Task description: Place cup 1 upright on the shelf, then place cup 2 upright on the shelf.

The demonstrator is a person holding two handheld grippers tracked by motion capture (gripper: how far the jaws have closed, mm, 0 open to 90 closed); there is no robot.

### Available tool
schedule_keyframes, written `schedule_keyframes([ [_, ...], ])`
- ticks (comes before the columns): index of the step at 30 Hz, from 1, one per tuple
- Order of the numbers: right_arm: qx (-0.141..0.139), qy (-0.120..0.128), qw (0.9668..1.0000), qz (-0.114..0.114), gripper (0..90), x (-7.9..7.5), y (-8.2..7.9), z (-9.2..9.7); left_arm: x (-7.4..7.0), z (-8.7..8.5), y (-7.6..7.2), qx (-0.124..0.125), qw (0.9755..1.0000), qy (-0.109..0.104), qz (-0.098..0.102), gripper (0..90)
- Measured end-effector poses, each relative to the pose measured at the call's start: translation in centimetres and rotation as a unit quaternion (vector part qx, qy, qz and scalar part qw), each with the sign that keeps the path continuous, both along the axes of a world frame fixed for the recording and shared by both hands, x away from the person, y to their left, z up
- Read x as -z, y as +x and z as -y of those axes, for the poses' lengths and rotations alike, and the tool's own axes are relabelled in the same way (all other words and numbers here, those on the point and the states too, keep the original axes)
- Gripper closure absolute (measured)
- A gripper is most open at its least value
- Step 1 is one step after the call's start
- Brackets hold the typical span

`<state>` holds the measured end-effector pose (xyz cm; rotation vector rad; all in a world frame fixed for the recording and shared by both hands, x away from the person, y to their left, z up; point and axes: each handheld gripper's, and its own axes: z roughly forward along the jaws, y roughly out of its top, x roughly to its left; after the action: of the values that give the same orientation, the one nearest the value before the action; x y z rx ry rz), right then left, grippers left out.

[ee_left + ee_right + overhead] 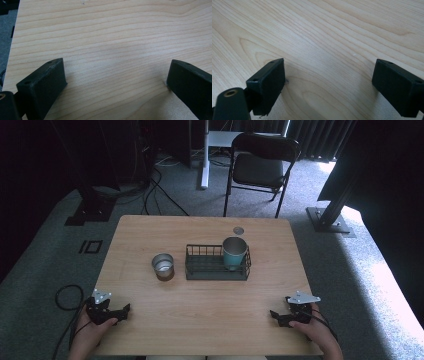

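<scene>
- While your hands rest at the near edge of the wooden table (150, 330), your left gripper (121, 311) sits at about 8 o'clock from the table's middle and your right gripper (276, 314) at about 4 o'clock, well apart from each other.
- In the left gripper view your left gripper (116, 77) has its jaws spread wide with bare wood between them — it holds nothing.
- In the right gripper view your right gripper (329, 75) is spread just as wide over bare wood, also holding nothing.
- A dark wire basket (205, 270) stands near the table's middle, slightly toward 12 o'clock.
- A teal cup (234, 252) stands upright inside the basket at its 3 o'clock end, mouth up.
- A metal cup (163, 266) stands upright on the table just beside the basket, at the basket's 9 o'clock side — apart from it, not touching.
- A small round grey disc (238, 230) shows in the tabletop at 12 o'clock from the basket, near the far edge.
- Beyond the table, at 12 o'clock, a black folding chair (260, 167) stands on the grey carpet.
</scene>
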<state>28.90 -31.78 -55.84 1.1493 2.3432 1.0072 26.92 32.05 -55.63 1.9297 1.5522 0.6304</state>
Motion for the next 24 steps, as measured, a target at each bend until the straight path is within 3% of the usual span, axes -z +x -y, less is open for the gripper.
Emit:
schedule_keyframes([
  [16,0.0,0.0,1.0,0.0,11.0,0.0,0.0,0.01,-0.02,-0.03,-0.02,0.003,1.0,0.001,-0.001,3.2],
  [24,0.0,0.0,1.0,0.0,11.0,0.0,0.01,0.01,-0.06,0.1,-0.44,0.043,0.9991,0.001,-0.003,3.1],
])
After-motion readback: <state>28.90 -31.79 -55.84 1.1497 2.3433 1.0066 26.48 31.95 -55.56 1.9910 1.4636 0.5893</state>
